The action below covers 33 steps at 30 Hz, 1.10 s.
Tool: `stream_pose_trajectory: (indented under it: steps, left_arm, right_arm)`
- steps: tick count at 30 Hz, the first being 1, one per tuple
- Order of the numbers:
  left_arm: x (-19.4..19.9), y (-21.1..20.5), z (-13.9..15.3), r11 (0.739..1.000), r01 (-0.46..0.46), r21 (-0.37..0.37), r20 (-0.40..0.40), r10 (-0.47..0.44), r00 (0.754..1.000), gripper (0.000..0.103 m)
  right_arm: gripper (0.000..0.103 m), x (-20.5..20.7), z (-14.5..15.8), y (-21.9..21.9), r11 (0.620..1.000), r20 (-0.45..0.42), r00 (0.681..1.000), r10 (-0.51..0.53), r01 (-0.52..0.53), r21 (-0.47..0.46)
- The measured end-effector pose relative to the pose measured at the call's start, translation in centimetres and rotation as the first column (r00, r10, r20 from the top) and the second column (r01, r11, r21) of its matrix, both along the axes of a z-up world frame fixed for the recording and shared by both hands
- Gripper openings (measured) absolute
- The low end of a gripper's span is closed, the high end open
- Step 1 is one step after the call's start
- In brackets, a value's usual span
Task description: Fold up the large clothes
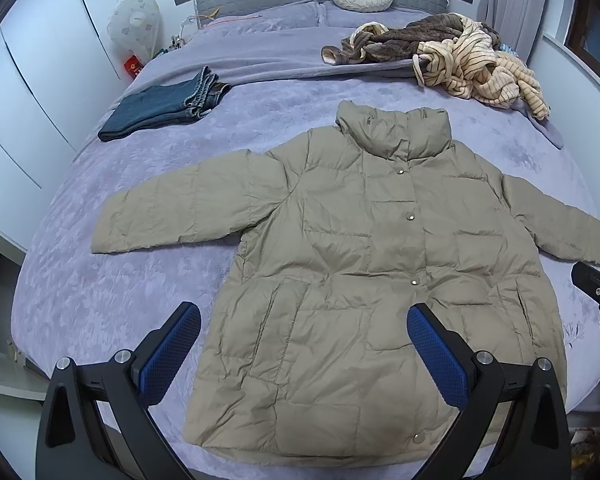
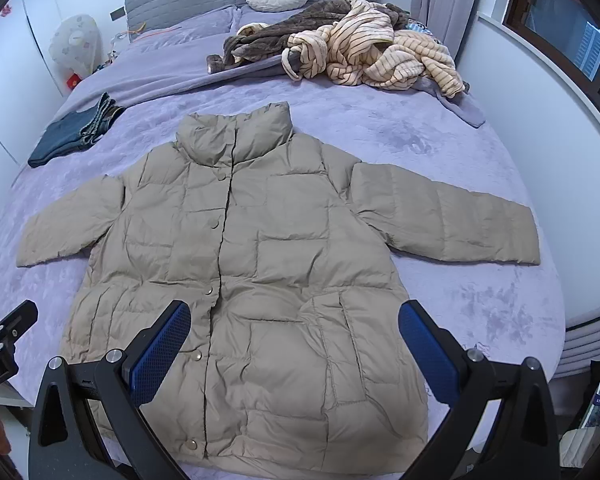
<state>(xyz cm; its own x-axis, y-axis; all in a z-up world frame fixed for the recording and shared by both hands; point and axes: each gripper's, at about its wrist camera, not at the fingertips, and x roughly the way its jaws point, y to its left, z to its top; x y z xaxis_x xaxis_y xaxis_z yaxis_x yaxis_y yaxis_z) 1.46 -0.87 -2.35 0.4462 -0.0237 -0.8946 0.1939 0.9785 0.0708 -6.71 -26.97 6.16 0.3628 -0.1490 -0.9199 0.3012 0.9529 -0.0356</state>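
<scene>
Jacket [image 1: 364, 272]: khaki puffer, spread front-up on the purple bed [image 1: 100, 280], both sleeves out.
Left gripper [image 1: 304, 330]: jaws spread, empty, above the hem.
Right gripper [image 2: 294, 326]: jaws spread, empty, probably not touching fabric.
Risk: slick padded shell may slip from a shallow pinch; puffy fill may spring folds open.
Clutter: jeans [image 1: 168, 106] and the clothes pile [image 2: 352, 56] sit well apart.

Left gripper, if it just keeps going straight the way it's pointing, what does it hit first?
Most likely the tan puffer jacket: the open left gripper points at its lower front, nothing in between. Depth is hard to judge through the fisheye.
</scene>
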Motion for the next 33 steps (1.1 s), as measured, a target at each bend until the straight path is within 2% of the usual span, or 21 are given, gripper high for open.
stream_pose_trajectory:
  steps: [33]
  left_arm:
    - [-0.7, 0.45, -0.13, 1.0, -0.01, 0.001, 0.006, 0.01, 1.0, 0.103]
  right_arm:
    - [0.103, 0.01, 0.21, 0.39, 1.0, -0.002, 1.0, 0.0, 0.0, -0.004]
